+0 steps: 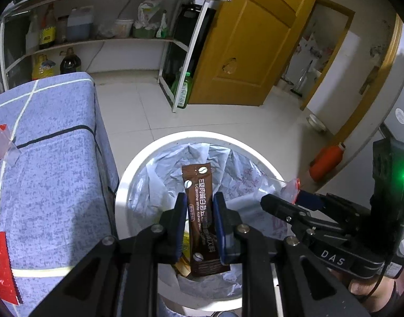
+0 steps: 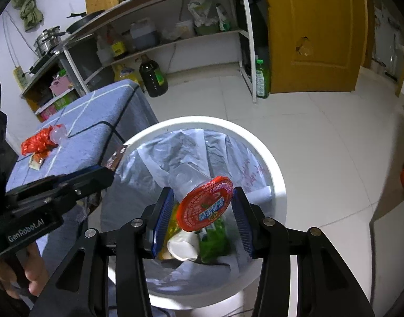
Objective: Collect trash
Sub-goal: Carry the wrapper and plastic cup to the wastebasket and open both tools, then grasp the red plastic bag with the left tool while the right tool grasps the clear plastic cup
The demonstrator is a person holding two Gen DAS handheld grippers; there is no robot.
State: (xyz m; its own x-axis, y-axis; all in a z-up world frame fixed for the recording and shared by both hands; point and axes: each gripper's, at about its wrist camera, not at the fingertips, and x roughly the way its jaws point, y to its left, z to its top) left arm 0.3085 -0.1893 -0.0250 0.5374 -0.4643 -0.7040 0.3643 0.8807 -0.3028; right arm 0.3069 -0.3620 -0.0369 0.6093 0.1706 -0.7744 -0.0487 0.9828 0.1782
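Observation:
My left gripper (image 1: 199, 203) is shut on a brown coffee sachet (image 1: 200, 219) and holds it over the white trash bin (image 1: 138, 163), which has a clear liner. My right gripper (image 2: 203, 200) is open around a clear plastic cup with a red foil lid (image 2: 204, 203) over the same bin (image 2: 278, 182); the pads stand a little apart from it. The bin holds a white cup (image 2: 182, 248) and green wrapping (image 2: 213, 240). In the left view the right gripper (image 1: 289, 198) shows with the cup at its tip. The left gripper (image 2: 107, 169) shows in the right view.
A table with a blue checked cloth (image 2: 96, 121) stands left of the bin, with red wrappers (image 2: 41, 142) and a red packet (image 1: 1, 261) on it. Kitchen shelves (image 1: 96, 39) with bottles stand behind. A yellow door (image 1: 254, 52) and an orange object (image 1: 326, 161) are on the right.

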